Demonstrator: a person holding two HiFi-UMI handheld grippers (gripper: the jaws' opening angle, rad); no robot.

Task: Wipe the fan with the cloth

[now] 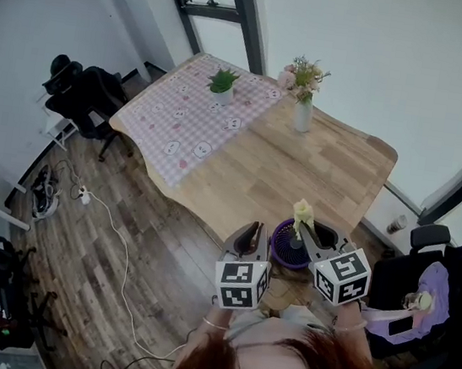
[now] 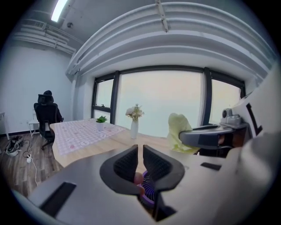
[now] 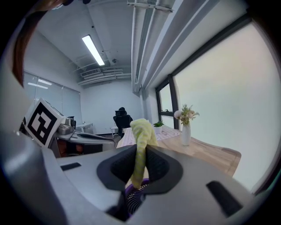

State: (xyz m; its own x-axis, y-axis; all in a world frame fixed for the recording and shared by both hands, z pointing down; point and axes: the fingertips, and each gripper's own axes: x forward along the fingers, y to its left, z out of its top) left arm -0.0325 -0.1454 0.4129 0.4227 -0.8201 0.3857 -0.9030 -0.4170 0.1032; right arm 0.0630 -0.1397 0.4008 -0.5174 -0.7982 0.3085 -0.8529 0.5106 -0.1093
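Fan (image 1: 288, 249): purple, tucked right between the two grippers, over the near edge of the table (image 1: 301, 168)
Left gripper (image 2: 139, 163): jaws nearly together, nipping a small pinkish bit of the fan
Right gripper (image 3: 140, 163): clamped on the yellow cloth (image 3: 141, 132), which pokes up just above the fan

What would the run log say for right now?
left gripper: shut on purple fan | right gripper: shut on yellow cloth

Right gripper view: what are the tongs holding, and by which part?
The yellow cloth, gripped by its lower part in the right gripper; its upper end sticks out above.
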